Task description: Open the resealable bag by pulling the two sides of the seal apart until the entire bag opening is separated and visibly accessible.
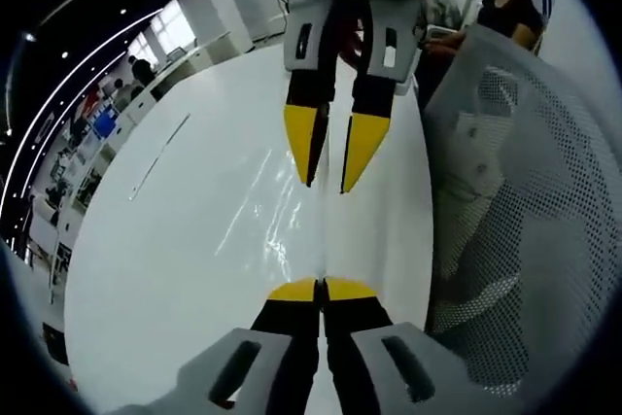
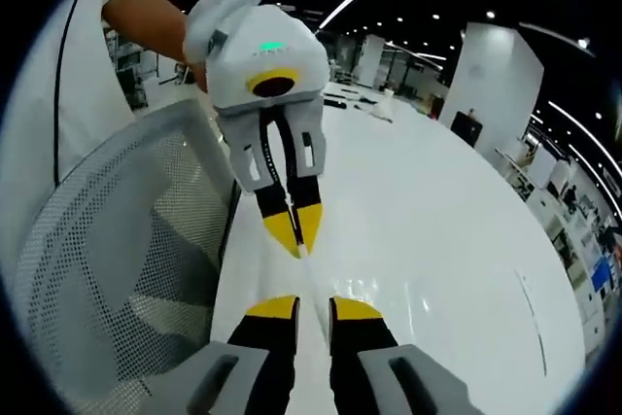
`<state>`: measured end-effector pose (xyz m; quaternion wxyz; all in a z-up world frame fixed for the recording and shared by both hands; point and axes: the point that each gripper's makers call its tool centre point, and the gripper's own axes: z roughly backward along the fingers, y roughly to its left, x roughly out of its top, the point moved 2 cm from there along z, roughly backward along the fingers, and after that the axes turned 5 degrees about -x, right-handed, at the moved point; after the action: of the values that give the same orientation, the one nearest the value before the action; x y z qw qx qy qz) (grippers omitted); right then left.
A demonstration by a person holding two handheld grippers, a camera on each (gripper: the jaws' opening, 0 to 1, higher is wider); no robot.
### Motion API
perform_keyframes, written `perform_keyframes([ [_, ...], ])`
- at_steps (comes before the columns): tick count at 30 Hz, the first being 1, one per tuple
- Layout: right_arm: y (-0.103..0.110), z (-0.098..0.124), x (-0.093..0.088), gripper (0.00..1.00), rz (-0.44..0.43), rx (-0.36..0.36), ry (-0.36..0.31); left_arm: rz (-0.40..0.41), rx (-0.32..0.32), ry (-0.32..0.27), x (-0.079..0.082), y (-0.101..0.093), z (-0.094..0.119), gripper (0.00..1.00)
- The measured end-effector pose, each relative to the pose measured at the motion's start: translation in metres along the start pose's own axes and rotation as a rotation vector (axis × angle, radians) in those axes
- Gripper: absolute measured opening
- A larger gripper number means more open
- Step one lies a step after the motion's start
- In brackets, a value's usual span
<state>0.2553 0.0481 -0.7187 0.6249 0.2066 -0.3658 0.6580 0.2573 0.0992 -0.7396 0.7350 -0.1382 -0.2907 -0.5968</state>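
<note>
Left gripper view: left gripper point(image 1: 321, 289) pinched shut on clear thin plastic resealable bag point(image 1: 306, 216), stretched over glossy white surface point(image 1: 175, 269) toward right gripper point(image 1: 332, 177). Looks flimsy, slippery; best grabbed at seal lips.

Right gripper view: own jaws slightly apart, film between; grip unclear. White mesh chair back point(image 2: 126, 250) crowds alongside.

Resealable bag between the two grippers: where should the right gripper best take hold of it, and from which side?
Probably the thin upper edge of the clear resealable bag, close to where the left gripper is shut on it. The bag runs edge-on as a narrow strip between the two sets of tips, so the open right gripper should come straight in, facing the left one, with one jaw on each side of the strip.
</note>
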Motion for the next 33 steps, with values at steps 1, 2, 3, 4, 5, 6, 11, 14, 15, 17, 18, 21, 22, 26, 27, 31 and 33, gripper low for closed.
perform_keyframes([
  [1, 0.002, -0.002, 0.002, 0.08, 0.004, 0.004, -0.001, -0.004, -0.001, 0.001, 0.000, 0.000, 0.000, 0.00],
  [2, 0.003, -0.005, 0.004, 0.08, 0.014, 0.005, -0.003, -0.019, -0.001, 0.012, 0.000, -0.001, 0.000, 0.00],
  [3, 0.003, -0.008, 0.005, 0.07, 0.019, 0.004, -0.004, -0.016, -0.003, 0.012, 0.000, -0.001, 0.000, 0.00],
  [4, 0.005, -0.011, 0.006, 0.07, 0.021, 0.007, 0.000, -0.014, -0.003, 0.010, 0.001, -0.001, 0.000, 0.00],
  [5, 0.006, -0.013, 0.007, 0.07, 0.022, 0.009, -0.003, -0.013, -0.003, 0.008, 0.002, -0.002, 0.000, 0.00],
  [6, 0.006, -0.014, 0.008, 0.07, 0.022, 0.011, -0.005, -0.011, -0.005, 0.008, 0.003, -0.002, 0.001, 0.00],
  [11, 0.011, -0.024, 0.013, 0.05, 0.031, 0.008, -0.018, -0.025, -0.009, 0.011, 0.006, -0.005, 0.001, 0.00],
  [14, 0.013, -0.026, 0.015, 0.04, 0.026, 0.008, -0.022, -0.032, -0.014, 0.007, 0.007, -0.007, 0.001, 0.00],
  [15, 0.013, -0.027, 0.015, 0.02, 0.023, 0.009, -0.021, -0.039, -0.013, 0.008, 0.007, -0.007, 0.001, 0.00],
  [17, 0.014, -0.027, 0.013, 0.01, -0.002, 0.016, -0.009, -0.046, -0.020, 0.014, 0.006, -0.008, -0.001, 0.00],
  [18, 0.014, -0.027, 0.013, 0.00, -0.008, 0.019, -0.005, -0.044, -0.020, 0.012, 0.005, -0.008, -0.001, 0.00],
  [21, 0.015, -0.026, 0.010, 0.00, -0.063, 0.020, 0.006, -0.029, -0.024, -0.001, 0.005, -0.008, -0.002, 0.00],
  [22, 0.017, -0.026, 0.008, 0.00, -0.072, 0.026, 0.013, -0.005, -0.038, -0.001, 0.005, -0.010, -0.004, 0.00],
  [26, 0.018, -0.028, 0.002, 0.00, -0.071, 0.027, 0.041, -0.008, -0.041, 0.013, 0.002, -0.012, -0.010, 0.00],
  [27, 0.019, -0.028, 0.001, 0.00, -0.078, 0.028, 0.047, -0.009, -0.044, 0.014, 0.002, -0.012, -0.010, 0.00],
  [31, 0.018, -0.027, -0.002, 0.00, -0.078, 0.027, 0.059, -0.002, -0.048, 0.010, 0.002, -0.011, -0.011, 0.00],
  [33, 0.014, -0.026, -0.007, 0.00, -0.068, 0.018, 0.082, 0.009, -0.024, 0.061, -0.008, -0.007, -0.008, 0.00],
])
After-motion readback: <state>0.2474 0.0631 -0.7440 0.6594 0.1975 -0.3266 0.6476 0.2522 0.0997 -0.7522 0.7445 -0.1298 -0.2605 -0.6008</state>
